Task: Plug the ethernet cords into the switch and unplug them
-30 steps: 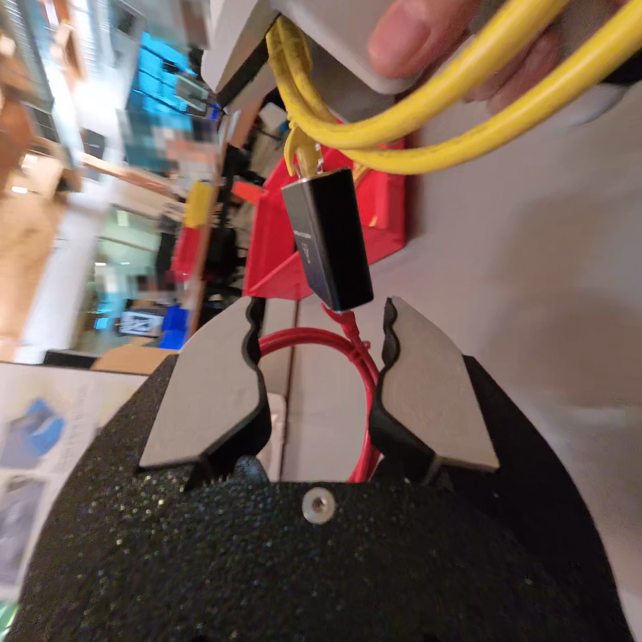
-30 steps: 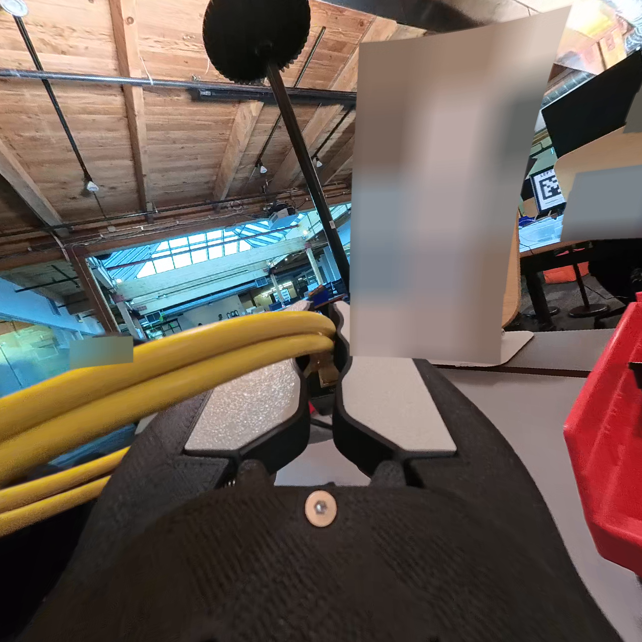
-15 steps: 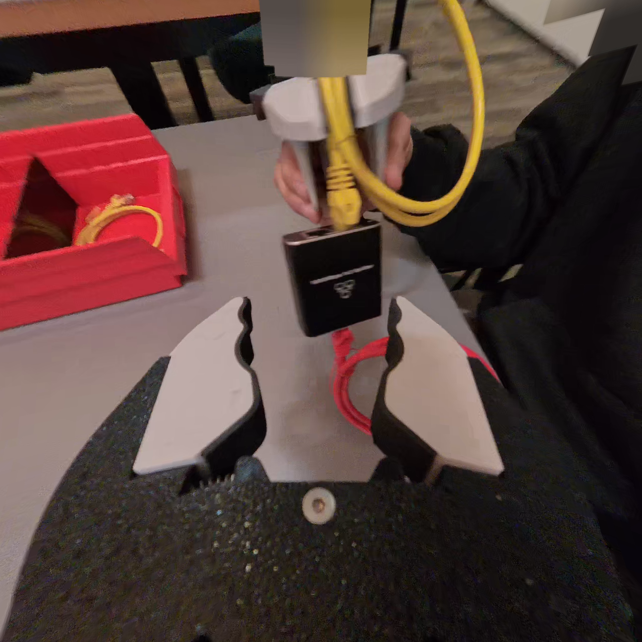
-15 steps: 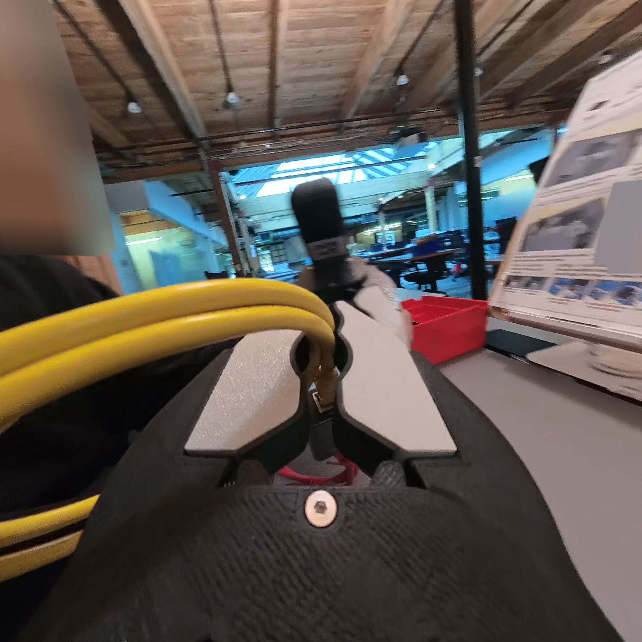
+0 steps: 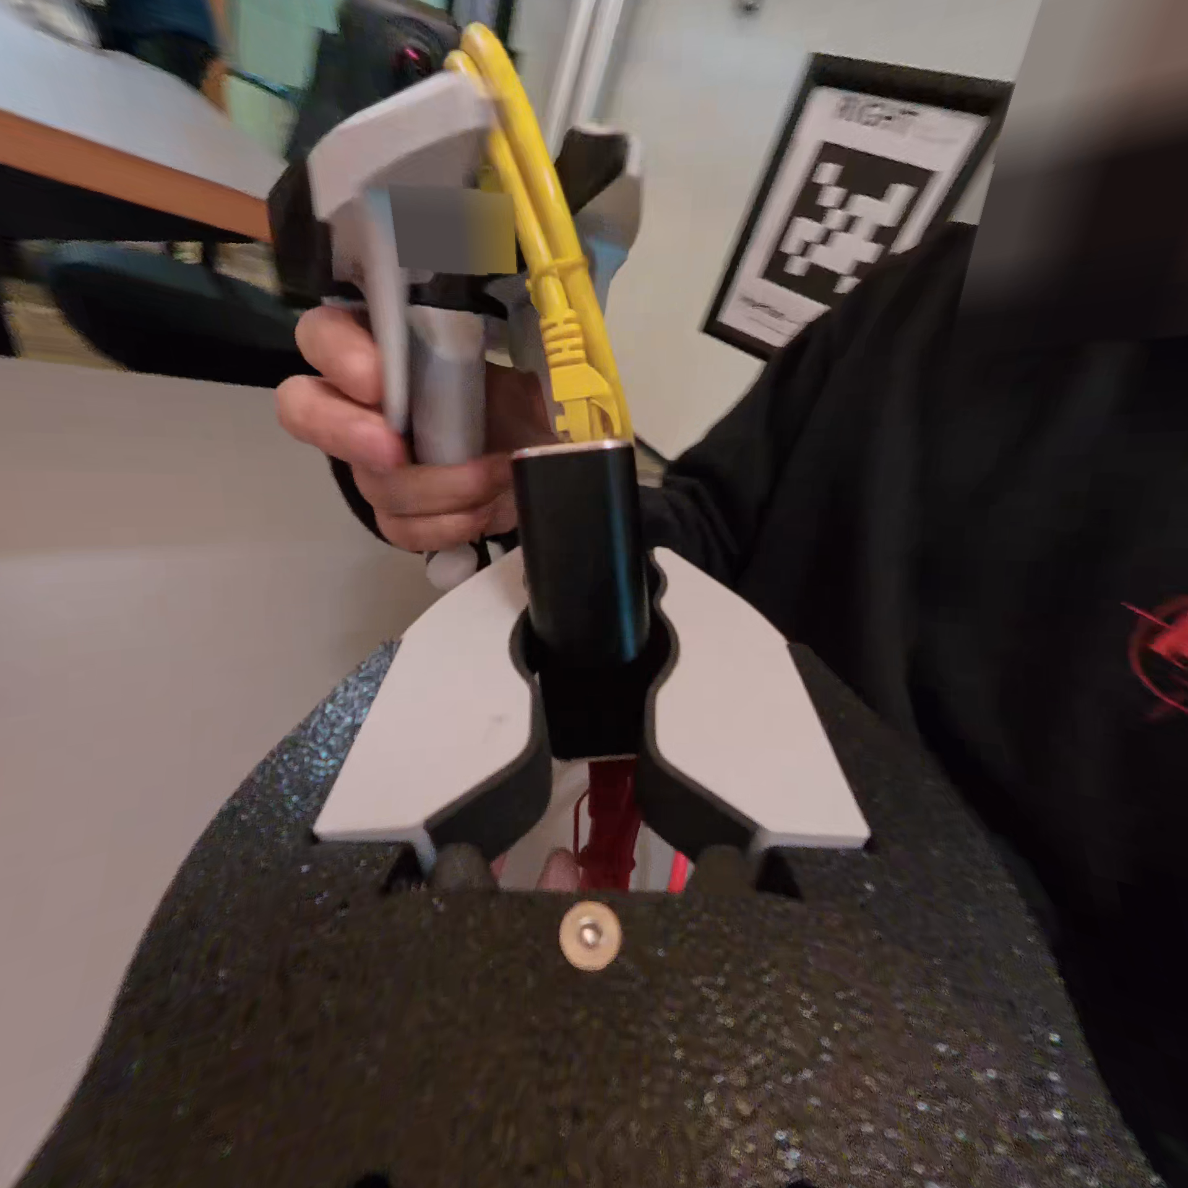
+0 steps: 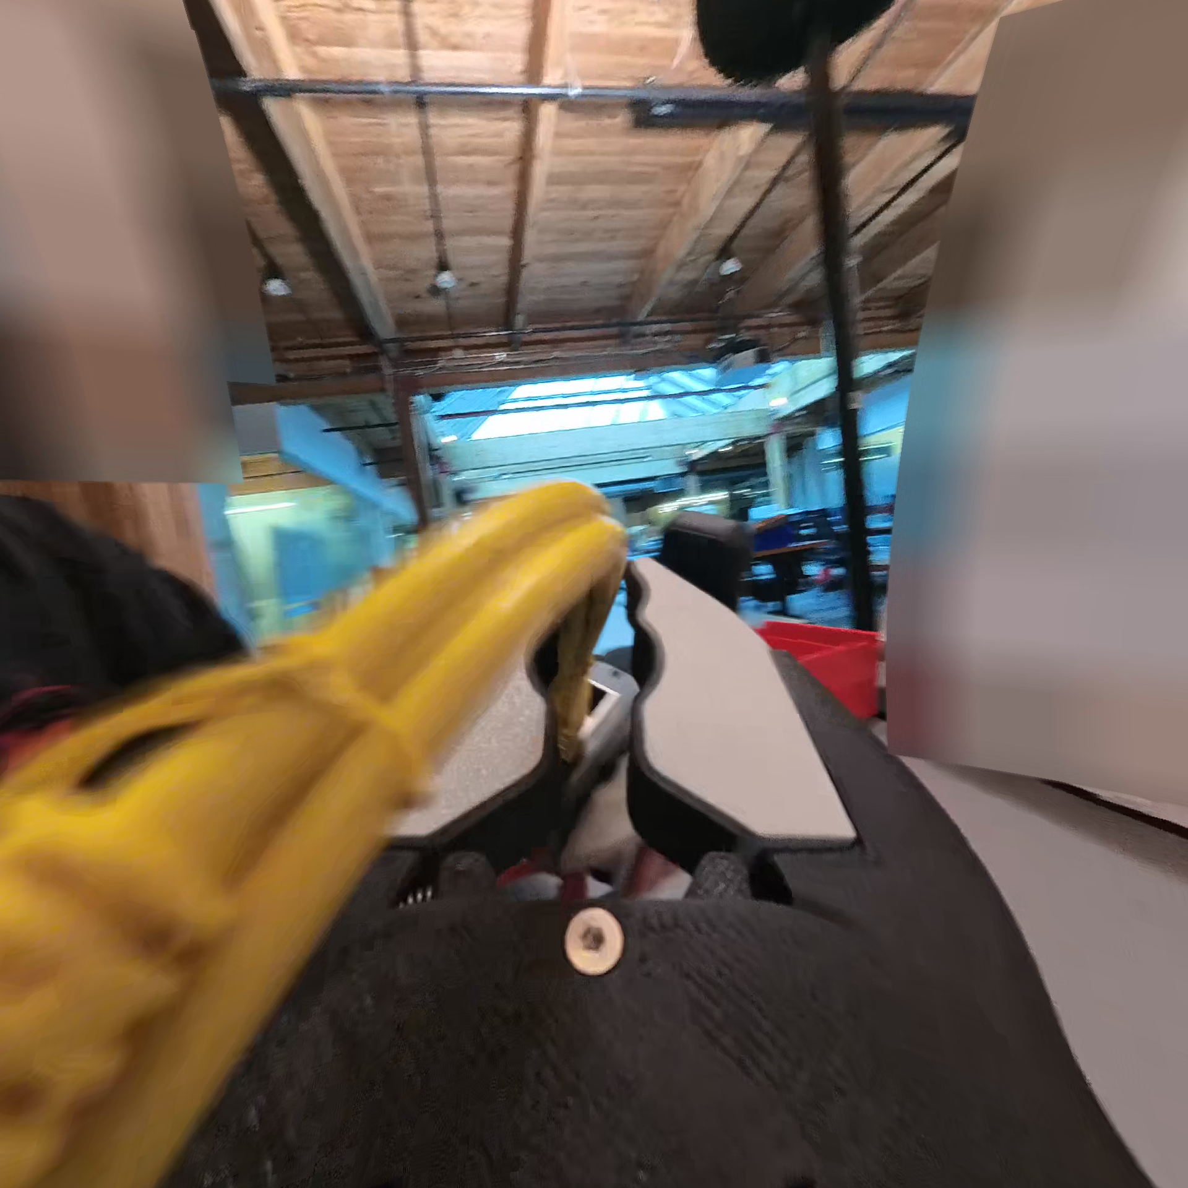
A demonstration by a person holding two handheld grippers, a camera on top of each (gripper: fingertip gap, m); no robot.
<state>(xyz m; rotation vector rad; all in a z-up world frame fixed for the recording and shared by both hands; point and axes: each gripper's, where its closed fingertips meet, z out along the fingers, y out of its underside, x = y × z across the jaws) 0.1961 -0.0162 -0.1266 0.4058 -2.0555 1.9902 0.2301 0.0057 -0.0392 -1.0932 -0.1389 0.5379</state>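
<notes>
Black switch (image 5: 582, 578) sat clamped upright between left gripper (image 5: 588, 617) fingers, red cord (image 5: 611, 816) trailing behind them. Yellow cord (image 5: 566, 347) plugged into its far end. Right gripper (image 6: 601, 617), beyond, was narrowed on that yellow cord (image 6: 578, 675), switch just past its tips. Gripped by a hand (image 5: 386, 443).
</notes>
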